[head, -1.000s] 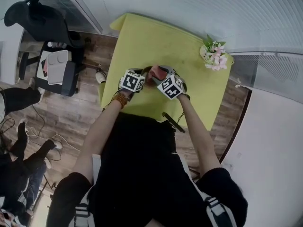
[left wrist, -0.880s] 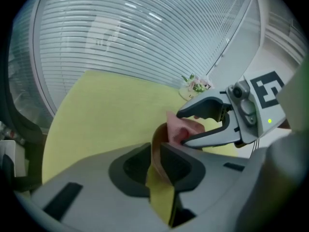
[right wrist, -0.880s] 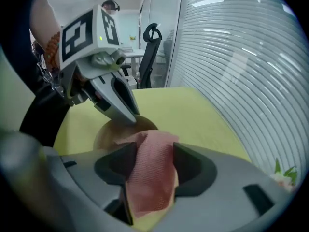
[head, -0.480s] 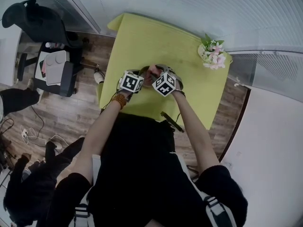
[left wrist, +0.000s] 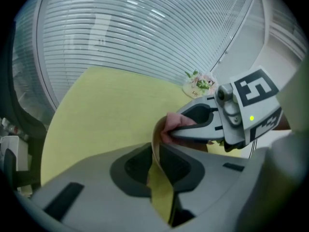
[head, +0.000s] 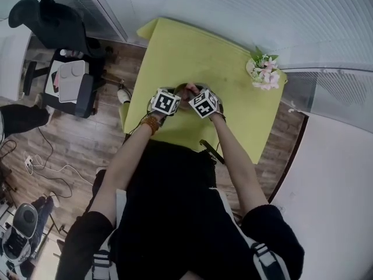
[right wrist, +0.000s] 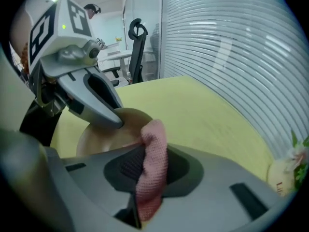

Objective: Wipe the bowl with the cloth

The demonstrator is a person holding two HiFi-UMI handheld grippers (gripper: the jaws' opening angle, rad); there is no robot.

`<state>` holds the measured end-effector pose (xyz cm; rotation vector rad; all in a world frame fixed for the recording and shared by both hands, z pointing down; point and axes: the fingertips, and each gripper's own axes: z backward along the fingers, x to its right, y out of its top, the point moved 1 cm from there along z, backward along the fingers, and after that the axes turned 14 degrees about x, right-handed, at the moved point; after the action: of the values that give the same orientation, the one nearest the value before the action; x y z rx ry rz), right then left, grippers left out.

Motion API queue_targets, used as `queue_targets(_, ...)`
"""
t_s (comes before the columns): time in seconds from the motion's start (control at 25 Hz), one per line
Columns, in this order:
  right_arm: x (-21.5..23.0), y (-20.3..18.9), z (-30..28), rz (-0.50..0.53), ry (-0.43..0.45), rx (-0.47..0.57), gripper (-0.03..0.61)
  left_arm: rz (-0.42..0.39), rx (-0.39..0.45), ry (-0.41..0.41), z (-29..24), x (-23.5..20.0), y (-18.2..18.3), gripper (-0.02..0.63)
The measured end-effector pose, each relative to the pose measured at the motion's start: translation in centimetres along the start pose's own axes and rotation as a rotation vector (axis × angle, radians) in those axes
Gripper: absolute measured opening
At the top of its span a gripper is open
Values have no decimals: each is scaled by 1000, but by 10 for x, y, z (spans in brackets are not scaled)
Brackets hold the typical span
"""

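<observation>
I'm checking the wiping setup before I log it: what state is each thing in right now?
left tongs: just been closing, shut on the bowl's rim
right tongs: just been closing, shut on the cloth
bowl: held by its rim
cloth: bunched, pinched, against the bowl
flowers: upright, untouched

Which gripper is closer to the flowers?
Right. Both grippers' jaws have just been closing: the right gripper on the cloth, on the flowers' side of the bowl; the left gripper on the bowl's rim, farther away.
</observation>
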<state>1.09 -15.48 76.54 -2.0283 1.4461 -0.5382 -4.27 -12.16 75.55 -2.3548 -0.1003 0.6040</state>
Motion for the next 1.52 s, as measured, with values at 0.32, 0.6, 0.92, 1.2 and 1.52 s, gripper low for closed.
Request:
queue_targets(0.32,1,88,55,220,-160,236,31,-154,153,-25,42,9,50,51)
queue_targets(0.6,6,172,165,401,-462,460,31,-445,398,-44,109,63,148,50)
queue_targets(0.92,1,220,270,490,-789,563,26,-432,624,-213,165,132,230,25)
queue_targets(1.2,-13,239,330,428,-971,709,28,-111,777,-411,205,169,258,55)
queue_targets(1.52,-16,230,360,239,-1035,849,28,223,800,-549,214,177,256,57)
